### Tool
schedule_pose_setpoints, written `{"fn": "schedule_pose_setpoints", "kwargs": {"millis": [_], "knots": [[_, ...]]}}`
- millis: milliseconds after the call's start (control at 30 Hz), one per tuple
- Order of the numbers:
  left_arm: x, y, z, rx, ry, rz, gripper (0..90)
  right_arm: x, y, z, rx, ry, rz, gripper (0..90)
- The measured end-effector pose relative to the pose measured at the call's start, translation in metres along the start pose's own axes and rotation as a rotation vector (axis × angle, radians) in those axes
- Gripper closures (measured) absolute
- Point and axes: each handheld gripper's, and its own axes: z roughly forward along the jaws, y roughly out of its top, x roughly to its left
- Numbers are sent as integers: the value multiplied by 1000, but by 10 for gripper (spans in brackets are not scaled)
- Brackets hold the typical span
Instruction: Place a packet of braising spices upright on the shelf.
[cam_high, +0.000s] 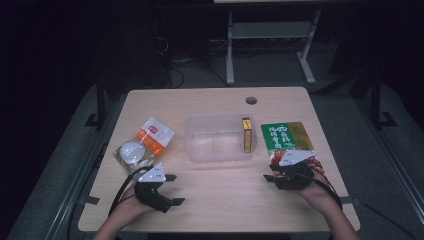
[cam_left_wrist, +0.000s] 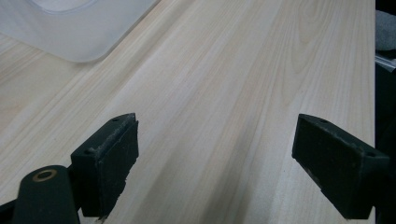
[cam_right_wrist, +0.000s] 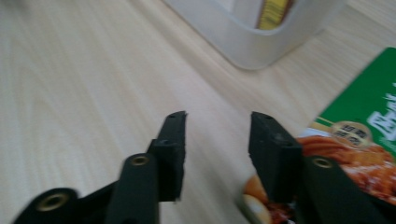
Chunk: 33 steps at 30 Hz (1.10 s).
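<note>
Right claw (cam_right_wrist: 217, 154) half apart, nothing between jaws, hovering over bare wood just beside green packet (cam_high: 288, 141) near tabletop's right edge. Left claw (cam_high: 170, 189) wide apart, empty, near front edge. Judgement: to grip packet well, slide one jaw under its near corner, pinch edge only. Clear bin (cam_high: 218, 138) at tabletop centre holds yellow box (cam_high: 246, 135). Packet's near end hidden beneath right claw; white-orange pouch (cam_high: 145, 142) contents unclear.

Bare tabletop (cam_high: 220, 185) lies open between claws; plastic bin (cam_high: 218, 150) blocks beyond.
</note>
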Motion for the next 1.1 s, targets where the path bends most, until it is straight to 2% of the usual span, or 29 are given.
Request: {"fn": "schedule_pose_setpoints", "kwargs": {"millis": [133,300,433,533,700,900,1033,1100], "knots": [[1,0,1,-1,-6,1,141,-12,2,-4,-10,-44,27,764],[0,0,2,-6,-9,-2,141,-30,1,-10,1,-113,51,895],[0,0,3,-1,-11,-1,141,-48,-5,-16,21,-165,83,897],[0,0,3,2,-13,1,141,-64,-11,-22,25,-207,125,898],[0,0,4,8,-14,-1,141,-90,-22,-23,42,-240,183,898],[0,0,5,16,-15,4,141,-104,-28,-13,89,-251,196,898],[-1,0,5,21,-20,6,141,-108,-29,-6,128,-254,203,899],[-1,0,6,24,-22,2,141,-108,-31,-3,149,-257,189,900]]}}
